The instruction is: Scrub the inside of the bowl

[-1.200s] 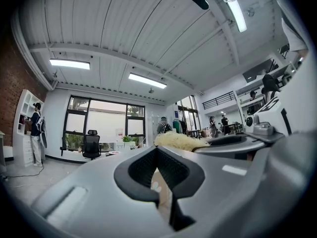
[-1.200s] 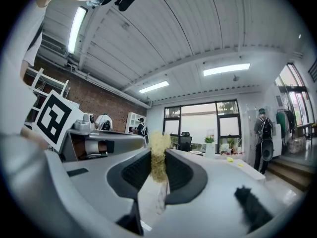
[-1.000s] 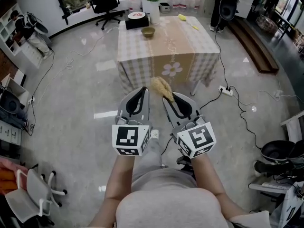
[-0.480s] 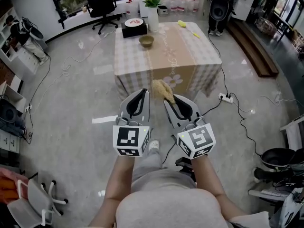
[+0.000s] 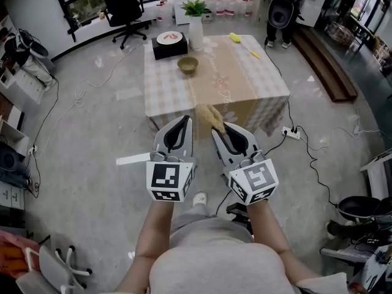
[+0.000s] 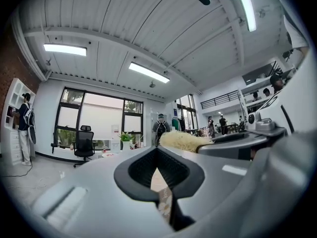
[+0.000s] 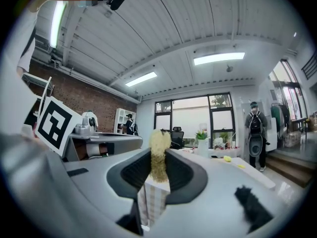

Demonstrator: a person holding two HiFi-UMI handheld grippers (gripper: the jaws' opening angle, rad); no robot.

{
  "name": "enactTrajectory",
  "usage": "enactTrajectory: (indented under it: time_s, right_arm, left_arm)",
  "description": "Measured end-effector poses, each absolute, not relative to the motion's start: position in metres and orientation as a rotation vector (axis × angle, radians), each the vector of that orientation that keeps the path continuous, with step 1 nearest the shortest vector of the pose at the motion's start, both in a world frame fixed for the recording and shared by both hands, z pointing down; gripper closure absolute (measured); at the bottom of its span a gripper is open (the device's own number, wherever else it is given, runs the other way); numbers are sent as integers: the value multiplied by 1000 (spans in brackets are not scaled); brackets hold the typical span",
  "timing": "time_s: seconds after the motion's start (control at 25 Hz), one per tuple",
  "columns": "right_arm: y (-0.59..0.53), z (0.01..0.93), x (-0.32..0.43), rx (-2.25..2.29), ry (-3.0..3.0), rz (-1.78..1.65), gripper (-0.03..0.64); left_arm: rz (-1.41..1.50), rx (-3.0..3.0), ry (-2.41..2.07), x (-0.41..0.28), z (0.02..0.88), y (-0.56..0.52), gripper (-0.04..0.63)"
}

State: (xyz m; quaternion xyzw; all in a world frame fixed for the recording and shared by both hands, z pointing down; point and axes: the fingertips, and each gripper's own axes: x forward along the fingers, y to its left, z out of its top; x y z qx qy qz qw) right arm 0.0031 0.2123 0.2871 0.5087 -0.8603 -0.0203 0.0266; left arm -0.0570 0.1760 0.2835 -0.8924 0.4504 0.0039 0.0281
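Observation:
A small tan bowl (image 5: 187, 64) sits on the checked-cloth table (image 5: 257, 78) some way ahead of me, with the floor between us. Both grippers are held level in front of my body, short of the table. My right gripper (image 5: 218, 128) is shut on a yellowish fibrous scrubber (image 5: 209, 116) that sticks out past its tips. The scrubber (image 7: 158, 157) stands clamped between the pads in the right gripper view, and it (image 6: 181, 141) shows beside the left jaws in the left gripper view. My left gripper (image 5: 184, 123) is shut with nothing in it.
Also on the table are a potted plant in a white vase (image 5: 195, 29), a black box with a plate (image 5: 167, 42) and a yellow brush (image 5: 237, 39). An office chair (image 5: 122, 3) stands behind it. Cables and a power strip (image 5: 291, 117) lie on the floor. A person (image 5: 277, 11) stands at the back.
The table and bowl have come nearer and lower in the head view as I walk toward them. Both grippers keep the same pose, and the scrubber stays held.

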Motion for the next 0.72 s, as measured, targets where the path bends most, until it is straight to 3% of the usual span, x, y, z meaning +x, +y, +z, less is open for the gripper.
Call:
enactTrajectory:
  time_s: [0.72]
  right_arm:
    - [99,299,-6,1584,-2611,-19,531]
  left_arm:
    - [33,-2804,1371,-66,293,60,589]
